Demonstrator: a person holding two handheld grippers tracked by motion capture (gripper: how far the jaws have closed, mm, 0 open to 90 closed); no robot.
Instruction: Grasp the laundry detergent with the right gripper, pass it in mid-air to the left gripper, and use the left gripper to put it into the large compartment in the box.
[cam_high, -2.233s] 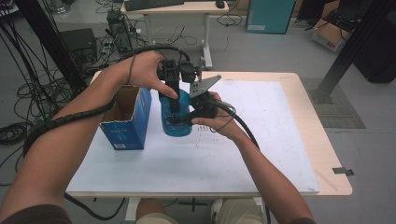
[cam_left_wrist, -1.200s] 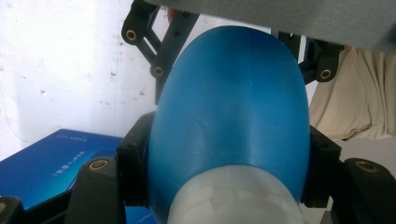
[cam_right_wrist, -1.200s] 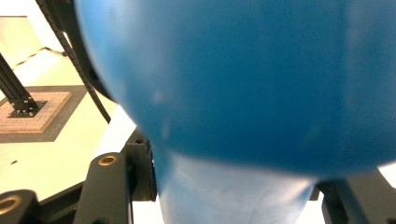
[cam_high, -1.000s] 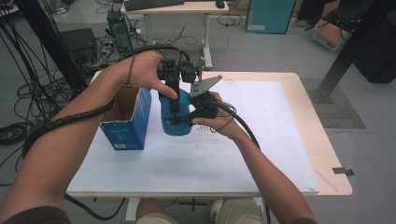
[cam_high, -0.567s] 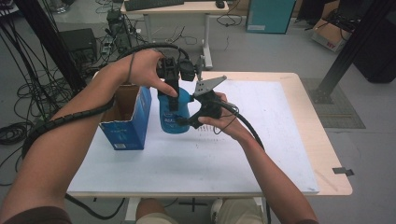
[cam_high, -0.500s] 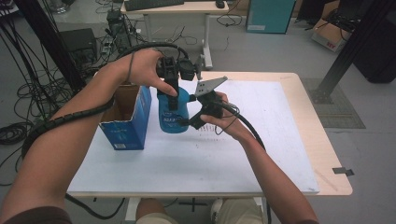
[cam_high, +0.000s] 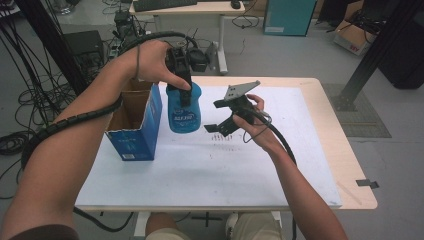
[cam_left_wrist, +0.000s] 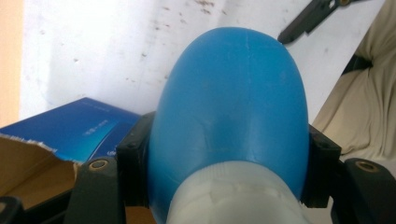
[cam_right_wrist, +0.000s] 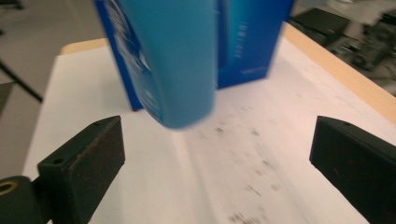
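While the worktop (cam_high: 300, 100) fills the middle of the high view, its white sheet carries little: a blue carton (cam_high: 135, 122) stands at the centre left of the frame, its top flaps torn open and its inside brown and apparently empty. This opening faces up, so it is probably the place from which the bottle came or into which it must go; which of the two, the pictures do not tell.

Next in size is the blue bottle (cam_high: 183, 106), just right of the carton and slightly above the sheet, hanging upright with its pale neck on top. The left hand-held gripper (cam_high: 180, 75) is clamped on the shoulder of this bottle from above; in the left gripper view the black pads press both flanks of the bottle (cam_left_wrist: 233, 112), just under the whitish neck. A grip so high leaves the body free, which would suit lowering it into the carton.

Smaller, at the centre right of the high view, the right hand-held gripper (cam_high: 220, 124) stands apart from the bottle. Its jaws have just been opening and are now wide, with nothing between them; in the right gripper view the bottle's bottom (cam_right_wrist: 182, 70) hangs ahead of the pads (cam_right_wrist: 84, 158).
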